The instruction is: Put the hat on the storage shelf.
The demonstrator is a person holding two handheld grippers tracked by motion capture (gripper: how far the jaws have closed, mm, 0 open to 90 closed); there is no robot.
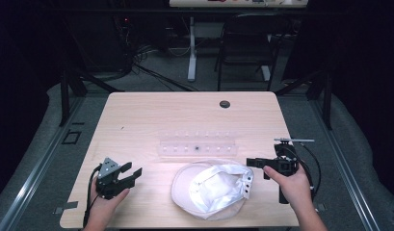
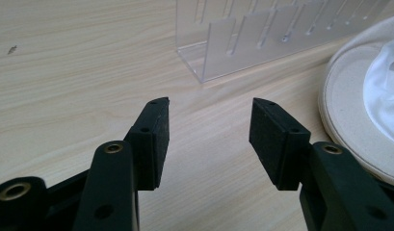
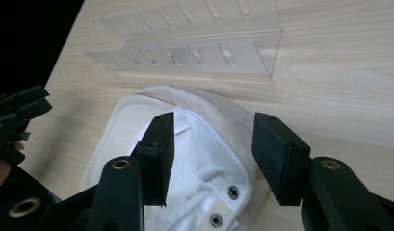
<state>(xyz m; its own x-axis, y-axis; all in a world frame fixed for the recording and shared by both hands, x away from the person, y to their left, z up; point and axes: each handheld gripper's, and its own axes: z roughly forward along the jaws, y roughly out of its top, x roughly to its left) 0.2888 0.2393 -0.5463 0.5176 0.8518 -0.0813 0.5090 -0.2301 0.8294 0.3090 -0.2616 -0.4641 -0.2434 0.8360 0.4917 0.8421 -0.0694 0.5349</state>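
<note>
Cap (image 1: 211,188) was the thing in hand, a white one lying upside down at the near middle of the table (image 1: 151,115), its snap strap turned toward the right gripper (image 1: 256,162). That gripper stood just beside the cap with its jaws spread and nothing between them; the left gripper (image 1: 135,173) waited on the cap's other side, likewise released and empty. My worry was the soft cloth: a pinch on the loose lining alone could bunch it or drag the whole cap into the clear slotted rack (image 1: 197,144) just beyond it. From the right gripper view the snaps (image 3: 233,192) were plain; the left gripper view gave the brim's edge and the rack's end wall.
</note>
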